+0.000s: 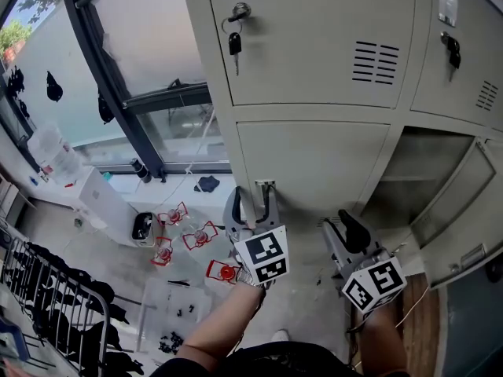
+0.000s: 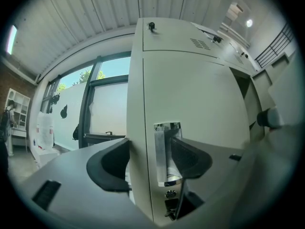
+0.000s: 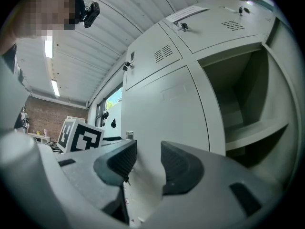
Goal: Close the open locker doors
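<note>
While the head view takes in the whole bank of lockers from above, only the left gripper view shows how the left gripper stands at the chrome handle of the closed lower door. Its jaws are wide apart, the handle and the cabinet's front corner stand between them, and the right-hand pad lies just beside the handle without clamping it. From the head view that handle is little more than a small bright patch above the gripper's marker cube. The right gripper hangs near the floor in front of the same door, its jaws parted by a narrow gap with nothing between them. Its own view looks up past the door's plain face into the open compartment on the right, where a shelf crosses the inside. The head view shows this compartment only as a shadowed hollow. The head view alone shows the open locker door, swung out at the far right, well apart from both grippers. It also shows a key hanging in the lock of the closed upper door. The left gripper's cube appears at the left of the right gripper view.
</note>
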Tool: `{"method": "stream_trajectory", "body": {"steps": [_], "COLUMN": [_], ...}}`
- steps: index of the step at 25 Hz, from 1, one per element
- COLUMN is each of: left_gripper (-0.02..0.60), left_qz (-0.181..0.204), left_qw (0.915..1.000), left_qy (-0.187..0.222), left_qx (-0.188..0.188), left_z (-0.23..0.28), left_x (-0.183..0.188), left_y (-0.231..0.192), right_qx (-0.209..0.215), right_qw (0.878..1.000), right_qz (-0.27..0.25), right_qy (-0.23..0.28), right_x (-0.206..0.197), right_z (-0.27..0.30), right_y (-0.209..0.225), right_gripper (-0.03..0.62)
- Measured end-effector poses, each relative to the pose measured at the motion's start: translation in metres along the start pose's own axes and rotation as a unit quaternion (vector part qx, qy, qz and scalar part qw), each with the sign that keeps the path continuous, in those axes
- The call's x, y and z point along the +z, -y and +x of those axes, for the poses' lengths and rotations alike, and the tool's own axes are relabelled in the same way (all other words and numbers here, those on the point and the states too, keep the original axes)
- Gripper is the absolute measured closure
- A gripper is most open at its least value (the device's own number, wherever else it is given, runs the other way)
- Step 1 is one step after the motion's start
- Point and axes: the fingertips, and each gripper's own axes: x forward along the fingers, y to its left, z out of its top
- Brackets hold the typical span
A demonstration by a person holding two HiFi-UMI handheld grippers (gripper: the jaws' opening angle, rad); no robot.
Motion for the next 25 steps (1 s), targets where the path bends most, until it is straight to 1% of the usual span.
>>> {"method": "stream_trajectory", "body": {"steps": [9,15,21,25], "left_gripper": [0.314,0.313,0.299,0.261], "left_qz": [0.007,0.012,0.019,0.012], "left_qw": [0.9999,0.9999,0.9997,0.9991], "left_qy": [0.000,-0.001,0.000,-0.007], "left_qx": [0.008,0.005,-0.018,-0.039], "left_z": [0.001,0.001,-0.001,-0.005], "left_x": [0.000,-0.001,-0.002,-0.005], "left_y": [0.001,0.002,0.003,0.005], "right_qx": [0.002,0.000,-0.005,-0.007], "right_qw": [1.000,1.000,1.000,1.000], "right_qz": [-0.001,0.001,0.001,0.000], "right_qy": [0.002,0.004,0.004,0.004], "right_x": [0.003,0.004,0.005,0.005], "right_z": [-0.003,-0.006,-0.010,-0.012], "right_y": [0.001,0.002,0.002,-0.001], "right_gripper": [0.447,0.447,0.447,0.447]}}
